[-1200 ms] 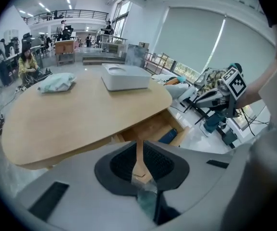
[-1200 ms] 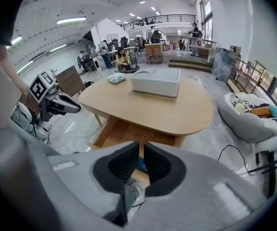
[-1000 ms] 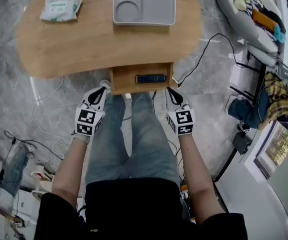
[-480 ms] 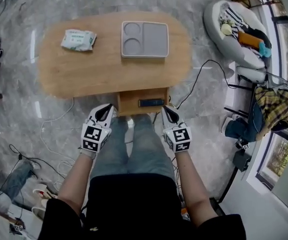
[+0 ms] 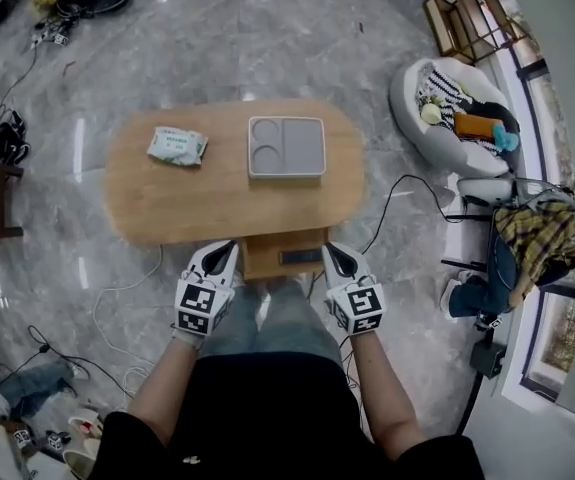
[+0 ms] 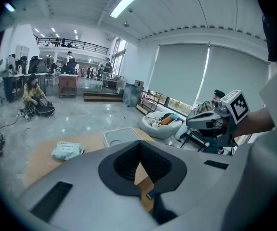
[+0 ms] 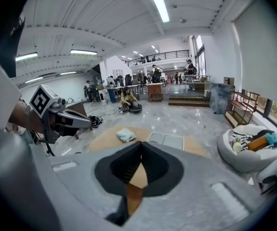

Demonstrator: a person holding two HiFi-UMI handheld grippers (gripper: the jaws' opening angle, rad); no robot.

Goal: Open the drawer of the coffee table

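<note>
Left gripper (image 5: 227,253): jaws closed fully together, holding nothing, positioned just left of the drawer (image 5: 263,254). The drawer protrudes from the near edge of the coffee table (image 5: 162,203), between both grippers. Right gripper (image 5: 331,254): jaws closed fully together, empty, just right of the drawer.

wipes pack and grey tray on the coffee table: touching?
Apart. The head view shows a plain strip of bare wood of the coffee table between the wipes pack and the grey tray.
</note>
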